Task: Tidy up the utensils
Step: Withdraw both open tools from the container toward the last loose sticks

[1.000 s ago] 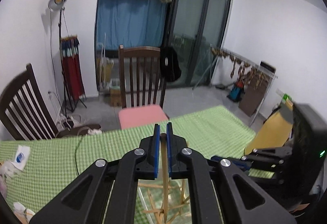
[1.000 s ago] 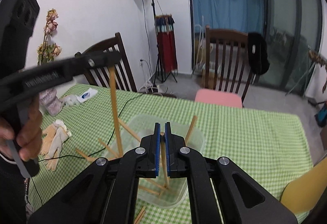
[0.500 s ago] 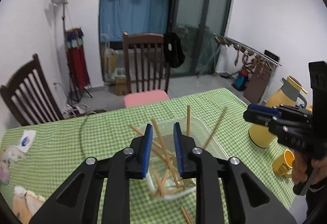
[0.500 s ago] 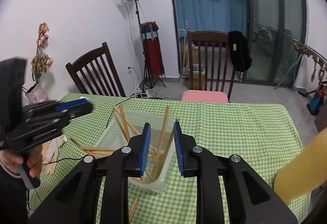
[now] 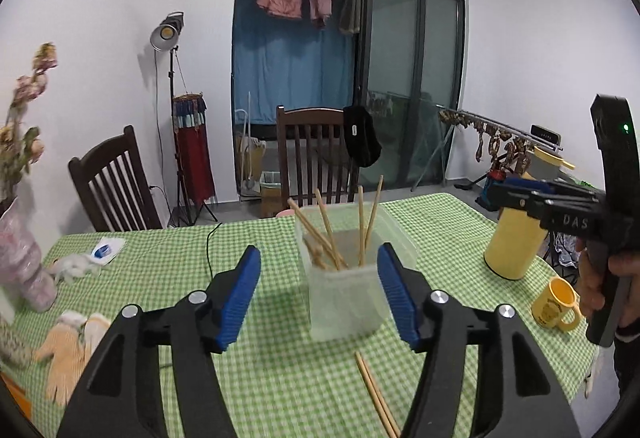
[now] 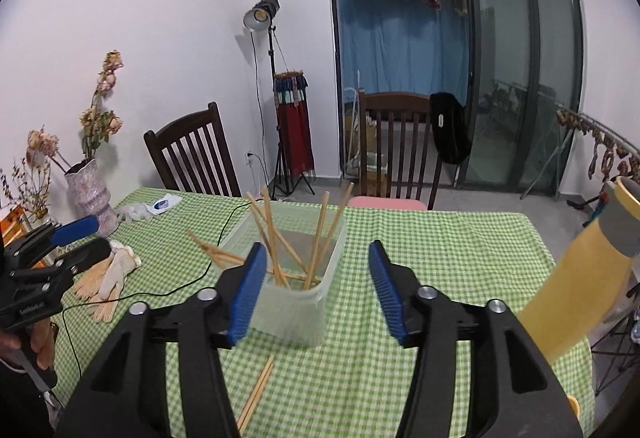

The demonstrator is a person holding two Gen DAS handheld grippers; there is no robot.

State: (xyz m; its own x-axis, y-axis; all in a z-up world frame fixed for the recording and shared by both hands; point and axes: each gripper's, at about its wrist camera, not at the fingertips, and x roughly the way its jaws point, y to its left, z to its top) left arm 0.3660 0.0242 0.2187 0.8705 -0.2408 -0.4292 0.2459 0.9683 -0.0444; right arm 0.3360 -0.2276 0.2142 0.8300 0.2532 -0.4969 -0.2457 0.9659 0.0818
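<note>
L wrist view: left gripper empty, fingers spread and opening further, nothing between the pads; it hangs above the surface, short of the container. Clear plastic container stands mid-surface w/ several chopsticks leaning inside, tips above the rim. One pair of loose chopsticks lies on the cloth just in front of it, so judged mostly done, this pair left. Right gripper seen at right edge, held by a hand. Nearby: yellow thermos, yellow mug, gloves, vase.

R wrist view: right gripper also empty, fingers parting, no item gripped. Container w/ chopsticks sits just ahead, partly behind the left finger. More strays: loose chopsticks in front of it, plus a few sticks lying left of it near the cable. Cable and gloves crowd that left side; thermos close on the right. Left gripper visible at left edge.
</note>
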